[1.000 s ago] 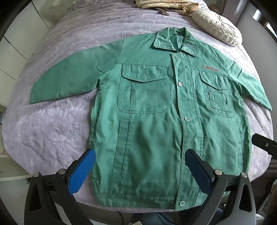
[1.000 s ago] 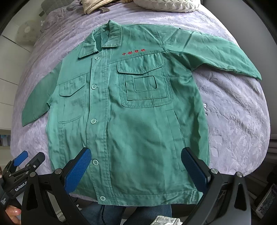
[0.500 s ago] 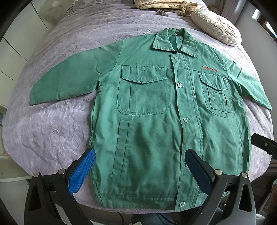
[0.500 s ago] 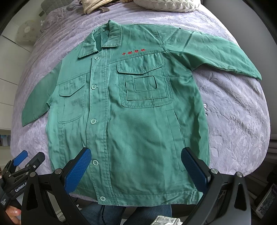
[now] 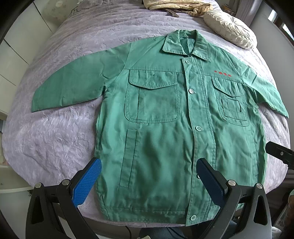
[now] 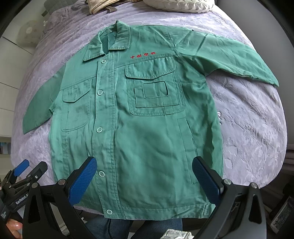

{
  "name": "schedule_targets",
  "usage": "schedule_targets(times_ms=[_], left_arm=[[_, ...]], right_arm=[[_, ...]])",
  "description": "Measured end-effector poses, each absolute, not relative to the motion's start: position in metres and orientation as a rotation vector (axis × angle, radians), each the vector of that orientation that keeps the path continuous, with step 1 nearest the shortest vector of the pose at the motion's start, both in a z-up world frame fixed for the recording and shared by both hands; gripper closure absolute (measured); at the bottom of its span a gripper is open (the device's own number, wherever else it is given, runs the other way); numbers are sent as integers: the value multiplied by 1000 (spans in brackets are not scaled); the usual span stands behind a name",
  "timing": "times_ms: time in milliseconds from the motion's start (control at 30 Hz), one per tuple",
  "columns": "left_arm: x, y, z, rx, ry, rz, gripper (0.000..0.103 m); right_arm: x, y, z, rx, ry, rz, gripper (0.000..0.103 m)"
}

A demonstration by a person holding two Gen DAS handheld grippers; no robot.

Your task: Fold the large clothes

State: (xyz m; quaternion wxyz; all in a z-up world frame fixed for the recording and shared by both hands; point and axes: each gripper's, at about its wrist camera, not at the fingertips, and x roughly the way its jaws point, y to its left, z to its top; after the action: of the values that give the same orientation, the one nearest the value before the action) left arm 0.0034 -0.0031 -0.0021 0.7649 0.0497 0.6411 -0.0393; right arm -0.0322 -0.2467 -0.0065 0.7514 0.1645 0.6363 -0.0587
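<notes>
A green button-up work jacket (image 5: 161, 128) (image 6: 139, 132) lies flat and face up on a bed, collar at the far end, both sleeves spread out to the sides, red embroidery on one chest. My left gripper (image 5: 148, 176) hovers open above the jacket's lower left half, near the hem. Over the lower right half my right gripper (image 6: 144, 174) is also open, holding nothing. In the right wrist view the left gripper (image 6: 23, 171) shows at the bottom left with a hand under it.
A lilac textured bedspread (image 5: 55, 139) (image 6: 257, 128) covers the bed. A cream round cushion (image 5: 231, 27) and a striped folded cloth (image 5: 176, 5) lie past the collar. White cupboards (image 5: 11, 55) stand left of the bed. The bed's near edge runs just under the hem.
Both views have shifted only slightly; the jacket sits a little lower in the left wrist view. The jacket itself has not moved and both grippers stay open.
</notes>
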Motion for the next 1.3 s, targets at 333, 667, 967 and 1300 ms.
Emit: schedule_targets(times_ms=[333, 667, 967, 1300], left_arm=[[3, -2, -3, 98, 1380, -85, 0], [3, -2, -5, 99, 1373, -85, 0], [3, -2, -4, 96, 1374, -86, 0], [3, -2, -5, 96, 1372, -88, 0]], right_arm=[[-31, -246, -8, 361, 1393, -129, 0], [-32, -246, -8, 362, 1394, -129, 0], [-32, -246, -9, 362, 1394, -128, 0], [-31, -246, -9, 361, 1395, -126, 0]])
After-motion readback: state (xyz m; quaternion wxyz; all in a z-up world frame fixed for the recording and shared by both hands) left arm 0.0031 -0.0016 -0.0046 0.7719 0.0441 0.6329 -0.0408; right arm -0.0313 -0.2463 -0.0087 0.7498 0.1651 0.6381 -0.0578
